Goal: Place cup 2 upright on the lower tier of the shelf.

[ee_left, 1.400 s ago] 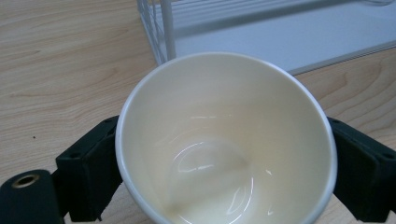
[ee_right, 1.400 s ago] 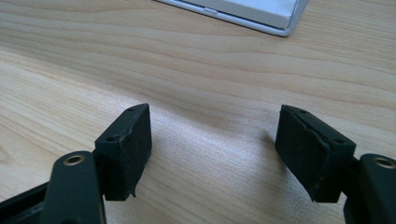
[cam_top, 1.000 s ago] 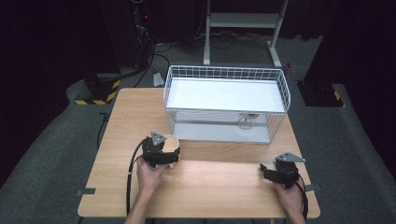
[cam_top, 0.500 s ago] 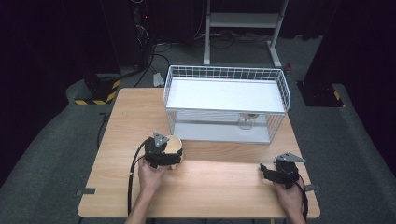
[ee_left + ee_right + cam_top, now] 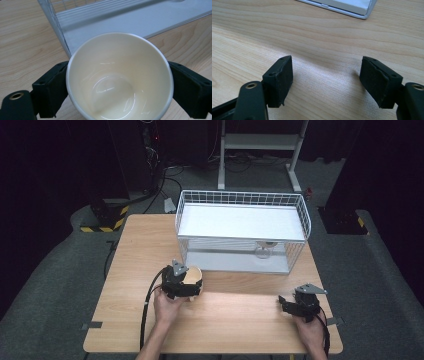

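Your left gripper (image 5: pixel 192 287) covered most of the cup (image 5: pixel 194 275) from above; its base was cut off in the left gripper view. The small object (image 5: pixel 263 251) on the wire rack's (image 5: pixel 300 210) lower shelf was too small to identify.

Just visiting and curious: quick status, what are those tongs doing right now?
Left tongs clamped on a cream cup, close to the wire rack. Right tongs open, holding nothing, low over the table. No obstacle between cup and rack.
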`<state>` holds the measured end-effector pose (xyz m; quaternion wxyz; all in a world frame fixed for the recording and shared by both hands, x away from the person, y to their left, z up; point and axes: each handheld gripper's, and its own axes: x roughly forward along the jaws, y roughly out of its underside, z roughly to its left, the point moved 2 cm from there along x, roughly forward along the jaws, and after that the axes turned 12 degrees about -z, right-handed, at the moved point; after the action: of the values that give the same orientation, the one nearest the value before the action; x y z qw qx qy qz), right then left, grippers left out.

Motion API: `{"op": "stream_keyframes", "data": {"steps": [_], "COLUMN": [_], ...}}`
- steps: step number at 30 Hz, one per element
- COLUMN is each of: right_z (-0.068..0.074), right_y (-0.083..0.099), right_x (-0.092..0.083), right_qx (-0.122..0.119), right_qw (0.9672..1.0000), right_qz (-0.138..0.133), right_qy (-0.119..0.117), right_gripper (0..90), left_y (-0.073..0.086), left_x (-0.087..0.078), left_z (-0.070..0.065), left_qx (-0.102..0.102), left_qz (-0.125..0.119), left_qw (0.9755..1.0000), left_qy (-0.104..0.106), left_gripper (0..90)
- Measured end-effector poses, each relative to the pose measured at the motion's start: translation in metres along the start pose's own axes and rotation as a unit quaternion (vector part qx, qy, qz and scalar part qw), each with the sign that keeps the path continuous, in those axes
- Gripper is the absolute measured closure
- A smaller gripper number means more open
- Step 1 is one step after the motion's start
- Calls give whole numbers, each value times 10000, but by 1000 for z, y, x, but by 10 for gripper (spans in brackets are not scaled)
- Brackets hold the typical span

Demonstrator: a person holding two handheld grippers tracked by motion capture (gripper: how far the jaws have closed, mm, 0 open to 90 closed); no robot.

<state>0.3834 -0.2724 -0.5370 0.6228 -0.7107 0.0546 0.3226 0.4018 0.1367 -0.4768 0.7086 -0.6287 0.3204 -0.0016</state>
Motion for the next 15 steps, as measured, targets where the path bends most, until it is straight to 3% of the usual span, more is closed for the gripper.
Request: {"op": "stream_keyframes", "data": {"steps": [15], "right_z": [0], "right_y": [0], "right_x": [0], "right_qx": [-12], "right_qw": [10000], "right_qz": [-9], "right_qy": [-3], "right_gripper": [269], "left_y": [-9], "left_x": [7], "left_z": [-11], "left_qx": [126], "left_qz": [25], "left_qw": [9999], "left_qy": [99], "left_gripper": [107]}}
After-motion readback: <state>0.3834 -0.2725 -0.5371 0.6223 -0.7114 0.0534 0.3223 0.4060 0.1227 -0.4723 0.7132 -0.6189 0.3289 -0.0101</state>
